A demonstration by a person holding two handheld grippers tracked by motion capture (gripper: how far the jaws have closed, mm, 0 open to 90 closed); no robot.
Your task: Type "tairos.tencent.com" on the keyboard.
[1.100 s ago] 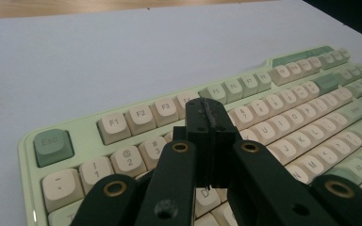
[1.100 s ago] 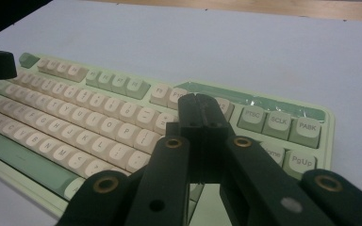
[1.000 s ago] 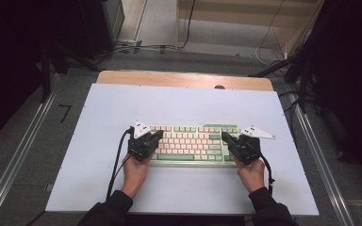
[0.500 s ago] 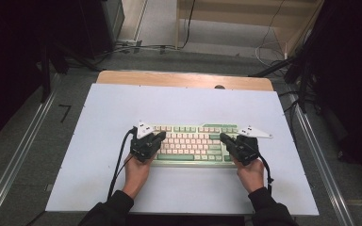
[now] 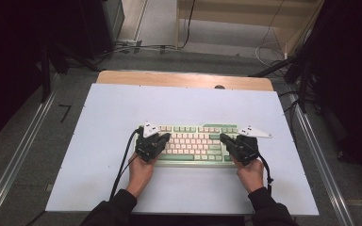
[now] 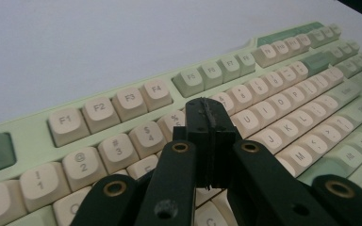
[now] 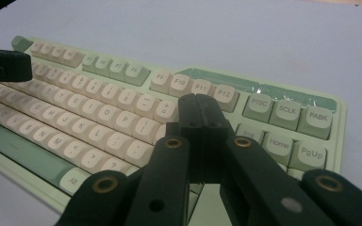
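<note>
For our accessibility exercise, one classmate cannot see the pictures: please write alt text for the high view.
A person's two hands each hold a black two-jaw gripper, left gripper and right gripper, jaws shut, over the ends of a pale green keyboard with cream keys. The keyboard lies on a white rectangular table top.

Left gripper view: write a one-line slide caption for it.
Shut hand-held gripper poised over the number row of a pale green keyboard with cream keys, on a white table.

Both hands low & level – left gripper and right gripper jaws pressed together.
</note>
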